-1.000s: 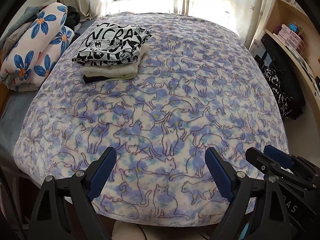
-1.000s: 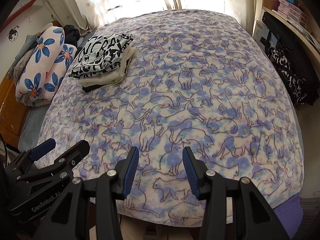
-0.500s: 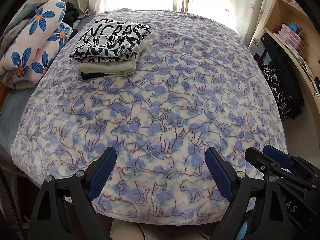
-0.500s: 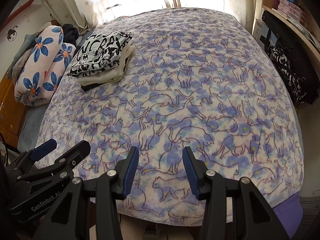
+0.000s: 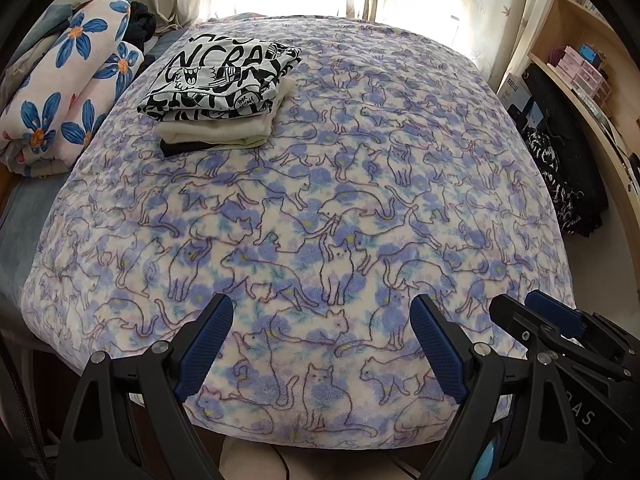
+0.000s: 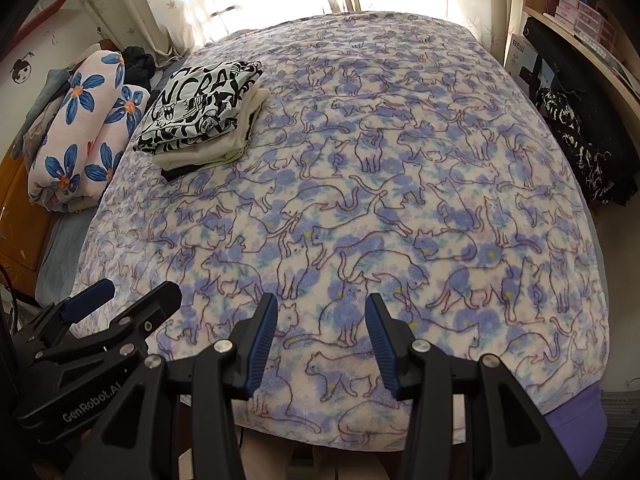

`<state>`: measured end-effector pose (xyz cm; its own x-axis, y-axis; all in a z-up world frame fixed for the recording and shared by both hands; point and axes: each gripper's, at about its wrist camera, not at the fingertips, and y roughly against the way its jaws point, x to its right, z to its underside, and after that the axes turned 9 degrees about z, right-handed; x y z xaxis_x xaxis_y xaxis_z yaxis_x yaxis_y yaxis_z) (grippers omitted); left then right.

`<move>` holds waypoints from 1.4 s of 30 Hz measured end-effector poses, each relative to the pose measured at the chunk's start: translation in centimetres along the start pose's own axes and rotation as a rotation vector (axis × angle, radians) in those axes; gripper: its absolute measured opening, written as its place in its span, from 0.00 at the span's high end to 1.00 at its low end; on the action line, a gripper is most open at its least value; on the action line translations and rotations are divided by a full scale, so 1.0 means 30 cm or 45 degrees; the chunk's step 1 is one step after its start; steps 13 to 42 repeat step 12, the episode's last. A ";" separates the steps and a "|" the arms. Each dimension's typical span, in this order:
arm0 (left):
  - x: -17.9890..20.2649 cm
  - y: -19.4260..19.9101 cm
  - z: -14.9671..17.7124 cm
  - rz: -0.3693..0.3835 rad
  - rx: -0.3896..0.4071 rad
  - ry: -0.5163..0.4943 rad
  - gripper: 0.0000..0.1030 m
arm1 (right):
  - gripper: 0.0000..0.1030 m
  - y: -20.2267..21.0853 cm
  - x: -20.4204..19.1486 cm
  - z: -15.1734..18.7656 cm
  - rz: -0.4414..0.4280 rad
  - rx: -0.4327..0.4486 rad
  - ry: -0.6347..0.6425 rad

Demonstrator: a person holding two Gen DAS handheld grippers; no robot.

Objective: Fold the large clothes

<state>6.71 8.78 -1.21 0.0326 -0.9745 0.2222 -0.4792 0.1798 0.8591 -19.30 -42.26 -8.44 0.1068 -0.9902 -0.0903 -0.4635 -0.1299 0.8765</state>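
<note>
Here: left gripper [image 5: 322, 344] and right gripper [image 6: 322, 340], jaws apart, gripping nothing, above cat-print blanket [image 5: 360, 200]; stack of folded clothes [image 5: 224, 92] upper left.

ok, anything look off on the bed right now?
Nothing stands out. The folded stack sits tidy at the far left of the blanket, its layers slightly offset. Both hand-held grippers, left and right, are open and empty.

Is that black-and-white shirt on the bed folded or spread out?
Folded: the black-and-white shirt lies as a neat rectangle atop a small stack.
</note>
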 end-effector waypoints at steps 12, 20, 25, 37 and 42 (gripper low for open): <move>-0.001 0.001 -0.013 0.000 -0.002 -0.002 0.14 | 0.56 0.000 0.003 -0.004 0.001 -0.003 0.000; -0.001 0.001 -0.013 0.000 -0.002 -0.002 0.14 | 0.56 0.000 0.003 -0.004 0.001 -0.003 0.000; -0.001 0.001 -0.013 0.000 -0.002 -0.002 0.14 | 0.56 0.000 0.003 -0.004 0.001 -0.003 0.000; -0.001 0.001 -0.013 0.000 -0.002 -0.002 0.14 | 0.56 0.000 0.003 -0.004 0.001 -0.003 0.000; -0.001 0.001 -0.013 0.000 -0.002 -0.002 0.14 | 0.56 0.000 0.003 -0.004 0.001 -0.003 0.000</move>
